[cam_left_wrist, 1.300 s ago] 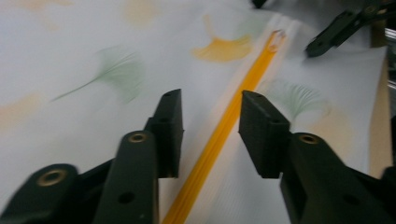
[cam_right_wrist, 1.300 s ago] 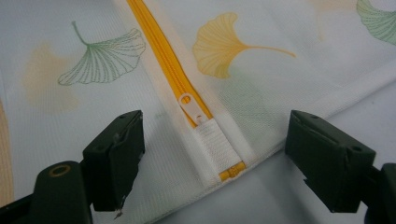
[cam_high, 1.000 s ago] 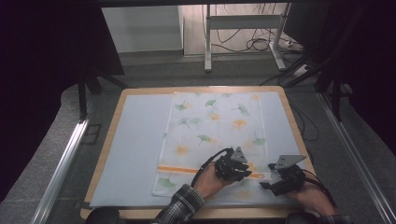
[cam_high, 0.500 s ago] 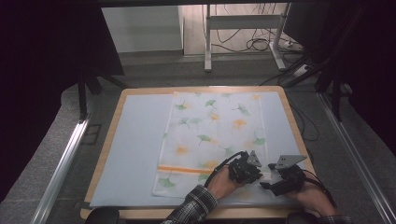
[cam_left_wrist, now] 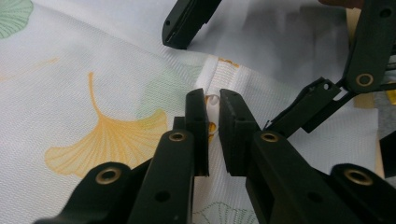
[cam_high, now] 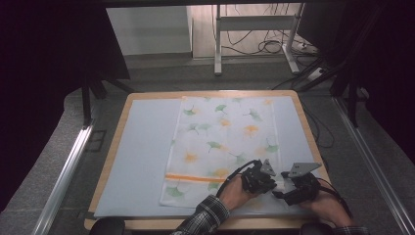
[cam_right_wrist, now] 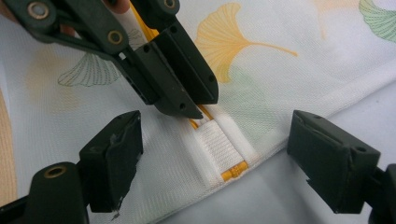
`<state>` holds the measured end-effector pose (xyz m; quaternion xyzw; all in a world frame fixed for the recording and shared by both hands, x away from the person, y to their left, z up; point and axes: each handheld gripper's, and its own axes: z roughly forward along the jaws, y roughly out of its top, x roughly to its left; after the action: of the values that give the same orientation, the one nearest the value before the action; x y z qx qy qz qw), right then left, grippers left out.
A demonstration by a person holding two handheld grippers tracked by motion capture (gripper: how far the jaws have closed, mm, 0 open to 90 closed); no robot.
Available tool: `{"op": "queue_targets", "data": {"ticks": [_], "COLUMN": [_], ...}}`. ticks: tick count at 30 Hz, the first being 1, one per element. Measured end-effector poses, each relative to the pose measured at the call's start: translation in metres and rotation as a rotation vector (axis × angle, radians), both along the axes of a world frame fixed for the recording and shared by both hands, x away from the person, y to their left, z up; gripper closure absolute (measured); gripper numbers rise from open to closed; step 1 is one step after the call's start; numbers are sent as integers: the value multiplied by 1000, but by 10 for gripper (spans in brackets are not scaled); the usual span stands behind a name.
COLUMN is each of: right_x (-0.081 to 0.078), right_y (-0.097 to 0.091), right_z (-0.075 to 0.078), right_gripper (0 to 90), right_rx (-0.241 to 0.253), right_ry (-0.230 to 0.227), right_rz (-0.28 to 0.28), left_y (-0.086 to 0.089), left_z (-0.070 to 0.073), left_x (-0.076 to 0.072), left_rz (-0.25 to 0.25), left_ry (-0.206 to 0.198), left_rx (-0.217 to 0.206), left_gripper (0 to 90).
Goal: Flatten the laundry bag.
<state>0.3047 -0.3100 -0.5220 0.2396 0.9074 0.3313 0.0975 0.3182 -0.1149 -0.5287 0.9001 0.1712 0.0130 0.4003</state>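
A white cloth (cam_high: 225, 142) printed with green and orange ginkgo leaves lies flat on the light blue mat (cam_high: 142, 147). At its front right corner my left gripper (cam_high: 273, 183) pinches a raised ridge of the cloth (cam_left_wrist: 93, 93) by the hem. Its jaws have just been closing and the fold sits between the left gripper (cam_left_wrist: 213, 100) pads. In the right gripper view the left gripper (cam_right_wrist: 189, 106) bites beside the white hem loop with a yellow stripe. My right gripper (cam_right_wrist: 219, 154) stands open, straddling that hem of the cloth (cam_right_wrist: 261, 84) without touching it.
The mat lies on a wooden table (cam_high: 117, 117) with a bare wood rim. A metal rail (cam_high: 63, 171) runs along the left, and a desk frame with cables (cam_high: 254, 44) stands beyond the far edge. A plaid sleeve (cam_high: 205, 220) enters from the front.
My left gripper slid to the right along the cloth's front part, up to the right gripper. The right gripper kept still.
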Motion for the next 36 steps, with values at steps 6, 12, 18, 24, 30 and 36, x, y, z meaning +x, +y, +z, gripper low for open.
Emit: {"op": "queue_targets", "data": {"ticks": [6,12,18,24,30,36], "right_x": [0,0,0,0,0,0], "right_y": [0,0,-1,0,0,0], "right_z": [0,0,0,0,0,0], "right_gripper": [182,183,186,190,195,212], "right_rx": [2,5,8,8,5,-1], "right_ry": [-1,-1,-1,-1,-1,-1], "right_rz": [-1,-3,-6,-9,-10,-18], "left_y": [0,3,5,5,6,12], "left_z": [2,3,5,5,4,3], "left_x": [-1,4,5,4,4,6], "left_rz": [1,10,14,10,3,5], "left_ry": [-4,30,22,23,17,21], "left_rx": [12,-32,-42,-31,-16,-4], "left_gripper": [835,835,882,900,900,900]}}
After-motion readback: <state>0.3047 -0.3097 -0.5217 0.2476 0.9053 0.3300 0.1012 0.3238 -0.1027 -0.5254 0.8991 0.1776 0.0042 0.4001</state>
